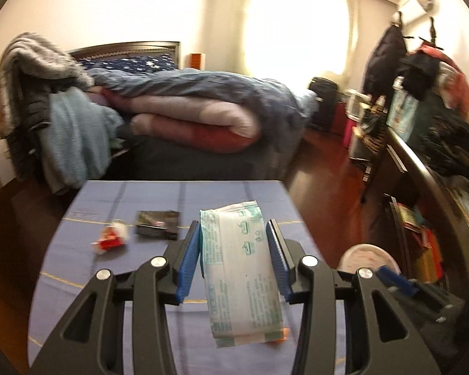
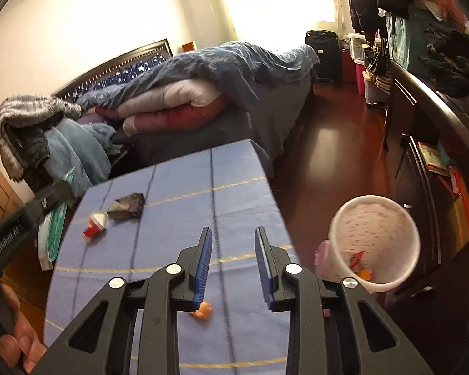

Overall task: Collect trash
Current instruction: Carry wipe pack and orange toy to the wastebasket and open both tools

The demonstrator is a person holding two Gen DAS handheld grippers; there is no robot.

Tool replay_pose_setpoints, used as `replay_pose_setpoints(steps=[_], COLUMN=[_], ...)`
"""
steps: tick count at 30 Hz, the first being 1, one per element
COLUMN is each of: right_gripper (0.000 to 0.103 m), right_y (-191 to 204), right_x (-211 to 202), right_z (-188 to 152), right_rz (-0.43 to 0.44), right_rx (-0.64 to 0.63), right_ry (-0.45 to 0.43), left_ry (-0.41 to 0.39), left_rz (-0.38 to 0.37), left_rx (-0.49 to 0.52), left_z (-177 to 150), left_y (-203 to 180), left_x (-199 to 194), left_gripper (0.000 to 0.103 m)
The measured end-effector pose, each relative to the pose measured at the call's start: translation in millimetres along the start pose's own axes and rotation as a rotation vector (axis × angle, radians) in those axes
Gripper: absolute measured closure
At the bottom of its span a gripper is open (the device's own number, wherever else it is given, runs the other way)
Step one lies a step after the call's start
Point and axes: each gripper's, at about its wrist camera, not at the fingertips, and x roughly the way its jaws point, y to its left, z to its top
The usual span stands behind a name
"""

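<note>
My left gripper [image 1: 234, 234] is shut on a white and green plastic packet [image 1: 244, 268] and holds it above the blue tablecloth [image 1: 140, 297]. The packet also shows at the left edge of the right wrist view [image 2: 51, 234]. A red and white wrapper [image 1: 111, 239] and a dark crumpled wrapper [image 1: 158, 223] lie on the cloth to the left; both show in the right wrist view, the red one [image 2: 95, 223] and the dark one [image 2: 126, 207]. My right gripper [image 2: 234, 250] is open and empty over the table. A small orange scrap [image 2: 203, 311] lies under its left finger. A white bin [image 2: 375, 240] stands on the floor to the right.
A bed [image 2: 219, 93] piled with quilts stands beyond the table. A chair with clothes [image 1: 40, 100] is at the left. A dark cabinet [image 2: 422, 118] with clothes and books runs along the right. Red wooden floor [image 2: 328, 156] lies between the bed and the cabinet.
</note>
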Motion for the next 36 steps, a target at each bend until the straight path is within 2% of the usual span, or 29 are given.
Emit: replay_pose_setpoints(steps=[1, 2, 3, 8, 12, 13, 15, 17, 23, 30, 36], right_gripper=[0.062, 0.047, 0.042, 0.042, 0.042, 0.044, 0.073, 0.079, 0.079, 0.079, 0.079], right_y=[-1.2, -0.1, 2.9, 30.6, 41.5, 42.8, 43.3, 41.7, 23.3, -18.3, -65.4], right_x=[2.0, 6.5, 13.9, 65.3, 90.9, 93.8, 101.7, 101.5, 66.2, 3.9, -29.0], right_z=[-3.1, -7.5, -15.0, -62.3, -78.8, -80.6, -82.5, -82.6, -62.7, -31.1, -13.3], right_rz=[0.009, 0.011, 0.013, 0.036, 0.029, 0.029, 0.035, 0.041, 0.056, 0.018, -0.042], right_rx=[-0.016, -0.026, -0.042, -0.170, -0.201, -0.205, -0.206, -0.185, -0.125, -0.051, 0.026], right_ry=[0.014, 0.028, 0.043, 0.148, 0.182, 0.186, 0.216, 0.226, 0.148, 0.022, -0.042], left_ry=[0.003, 0.004, 0.001, -0.005, 0.001, 0.001, 0.001, 0.005, 0.013, -0.009, -0.013], left_rz=[-0.012, -0.013, -0.012, 0.034, 0.085, 0.097, 0.114, 0.125, 0.096, -0.008, -0.088], left_rx=[0.006, 0.012, 0.020, 0.034, 0.014, 0.007, -0.007, -0.016, -0.003, 0.075, 0.132], left_z=[-0.4, -0.2, -0.9, -5.2, -2.6, -1.5, 0.2, 1.0, 2.5, 5.9, 5.0], left_y=[-7.2, -10.7, -14.3, -9.0, 15.4, 21.9, 30.9, 35.9, 23.3, -38.7, -92.6], left_x=[-0.4, -0.8, -2.7, -11.8, -11.7, -11.4, -10.7, -9.5, -6.1, -8.4, -5.8], left_gripper=[0.060, 0.060, 0.060, 0.060, 0.060, 0.060, 0.060, 0.060, 0.060, 0.060, 0.060])
